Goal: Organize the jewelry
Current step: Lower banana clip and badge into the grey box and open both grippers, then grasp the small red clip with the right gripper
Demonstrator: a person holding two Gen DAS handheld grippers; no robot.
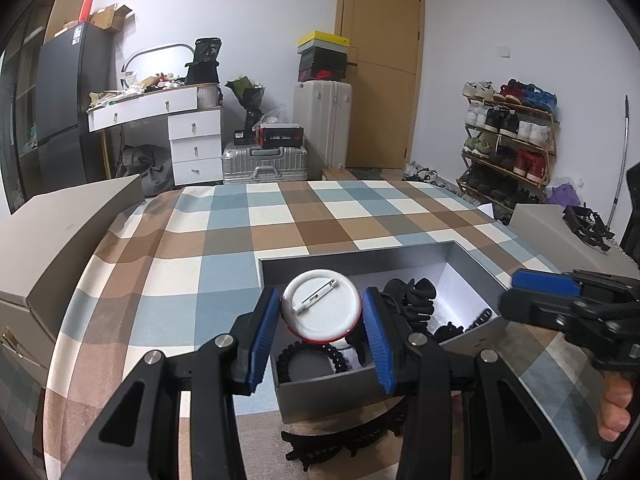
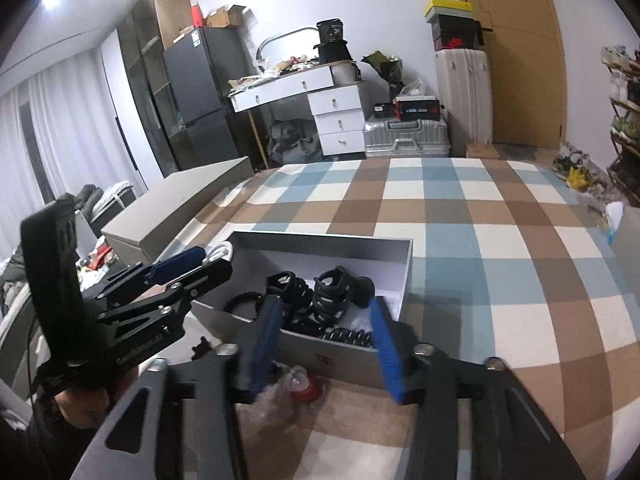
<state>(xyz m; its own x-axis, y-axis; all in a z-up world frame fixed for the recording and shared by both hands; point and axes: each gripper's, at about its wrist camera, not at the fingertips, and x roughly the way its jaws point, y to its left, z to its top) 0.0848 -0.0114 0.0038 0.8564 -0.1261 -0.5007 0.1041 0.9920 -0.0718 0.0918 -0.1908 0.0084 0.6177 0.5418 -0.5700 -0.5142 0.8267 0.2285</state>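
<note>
Left gripper (image 1: 322,316): blue fingers (image 1: 264,336) clamped on a round pin badge (image 1: 320,308), one pad each side of its rim. Badge shows its white back w/ the metal pin bar; only a thin red edge shows at the bottom, front face hidden. It hangs above the near-left part of the grey box (image 1: 360,396), not touching the contents.

Under the badge, inside the box: black coiled hair tie (image 1: 316,354), partly covered by badge & fingers. Further right, a dark pile of claw clips (image 1: 412,300), shapes hard to separate. Another black toothed clip (image 1: 340,440) lies outside, just in front of the box's near wall, mostly cut off by the gripper body.

Right gripper (image 2: 326,336): fingers (image 2: 266,344) spread apart, nothing betw them, hovering over the box's near wall (image 2: 344,364). Motion blur on both pads. Thru the gap: black clips (image 2: 332,292) and a row of dark beads (image 2: 348,336) along the inner wall. In front of the box, a small red & clear thing (image 2: 304,386), too blurred to ID.

Box sits on a checked cloth (image 2: 460,248) covering the surface. Left gripper (image 2: 180,266) in the right-wrist view comes in from the left, badge only a white sliver (image 2: 220,252) there.
</note>
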